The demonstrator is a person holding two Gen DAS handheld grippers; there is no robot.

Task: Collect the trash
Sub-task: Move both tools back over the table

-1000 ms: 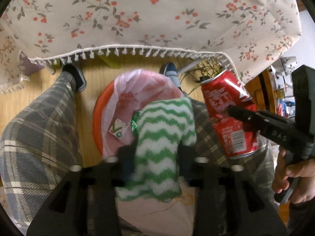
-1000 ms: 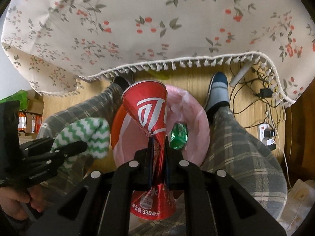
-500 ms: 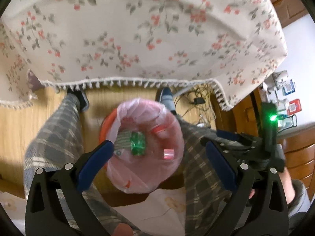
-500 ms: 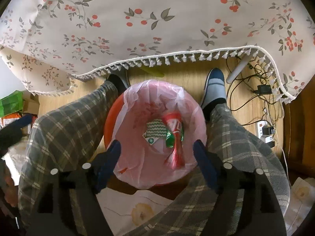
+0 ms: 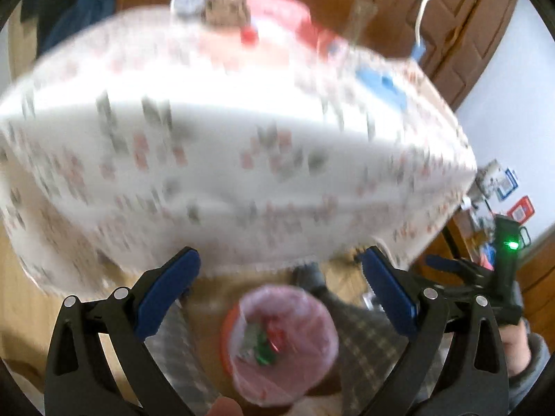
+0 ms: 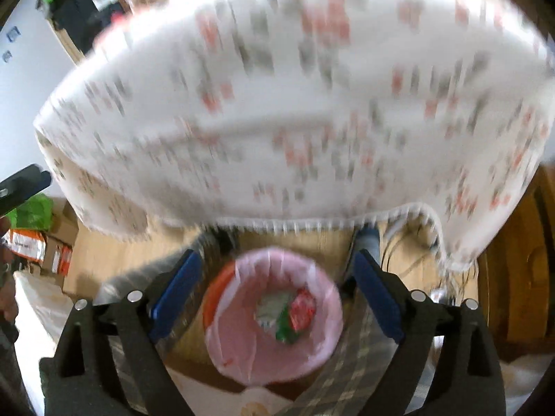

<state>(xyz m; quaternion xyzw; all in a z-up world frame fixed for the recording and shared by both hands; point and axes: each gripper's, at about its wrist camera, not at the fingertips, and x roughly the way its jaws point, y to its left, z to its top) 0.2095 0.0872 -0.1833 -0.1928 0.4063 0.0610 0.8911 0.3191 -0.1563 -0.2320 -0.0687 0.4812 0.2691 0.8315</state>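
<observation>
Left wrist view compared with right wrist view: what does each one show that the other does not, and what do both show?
Only the left wrist view shows the table's far side with blurred red and blue items and the right tool beside it. Only the right wrist view shows stacked boxes on the floor. Both show the floral tablecloth, the pink-lined bin holding trash, and open, empty fingers.

no legible text, labels or numbers, frames motion-blurred

White floral cloth tablecloth (image 6: 312, 111) looks soft and matt, fringed edge. Thin pink plastic bin liner (image 6: 242, 346) is slightly shiny and crinkly. Floor's smooth pale wood (image 6: 305, 239). Matt black plastic gripper arms (image 5: 86, 346), silvery metal screws.
</observation>
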